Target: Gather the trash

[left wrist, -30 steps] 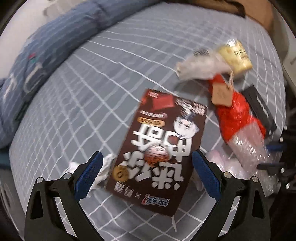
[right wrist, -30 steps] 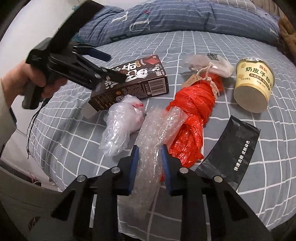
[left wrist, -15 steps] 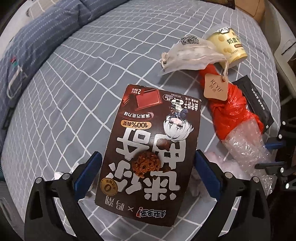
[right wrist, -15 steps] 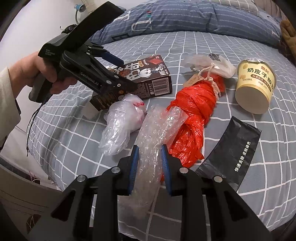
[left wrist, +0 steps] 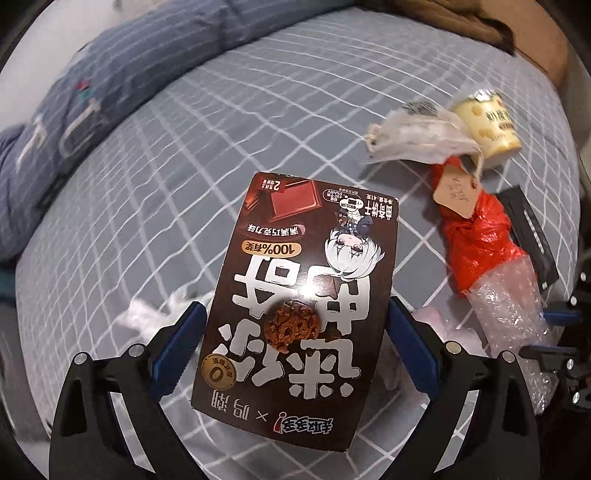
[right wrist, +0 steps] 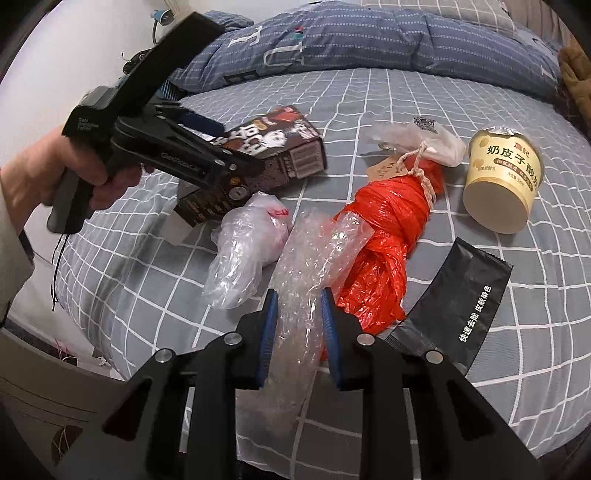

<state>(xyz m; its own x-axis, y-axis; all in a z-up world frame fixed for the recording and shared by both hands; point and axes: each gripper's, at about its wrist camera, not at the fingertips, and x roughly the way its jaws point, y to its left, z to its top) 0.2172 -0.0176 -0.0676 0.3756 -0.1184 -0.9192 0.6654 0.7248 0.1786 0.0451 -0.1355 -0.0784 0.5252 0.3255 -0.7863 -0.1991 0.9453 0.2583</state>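
Note:
My left gripper [left wrist: 295, 339] is shut on a brown chocolate snack box [left wrist: 299, 295], which is lifted off the grey checked bed; the box also shows in the right wrist view [right wrist: 273, 147], tilted up. My right gripper [right wrist: 297, 325] is shut on a roll of clear bubble wrap [right wrist: 306, 273] lying on the bed. Beside the roll lie a red plastic bag with a tag [right wrist: 388, 236], a crumpled clear bag [right wrist: 247, 247], a black sachet [right wrist: 458, 310], a yellow paper cup [right wrist: 502, 181] and a white pouch [right wrist: 424, 140].
A blue striped duvet [right wrist: 369, 37] lies along the far side of the bed. The bed's near edge [right wrist: 122, 332] drops to the floor at the lower left. A brown cushion [left wrist: 480, 26] sits at the far corner.
My left gripper closed on the snack box and raised it off the bed, tilting it up. My right gripper stayed shut on the bubble wrap.

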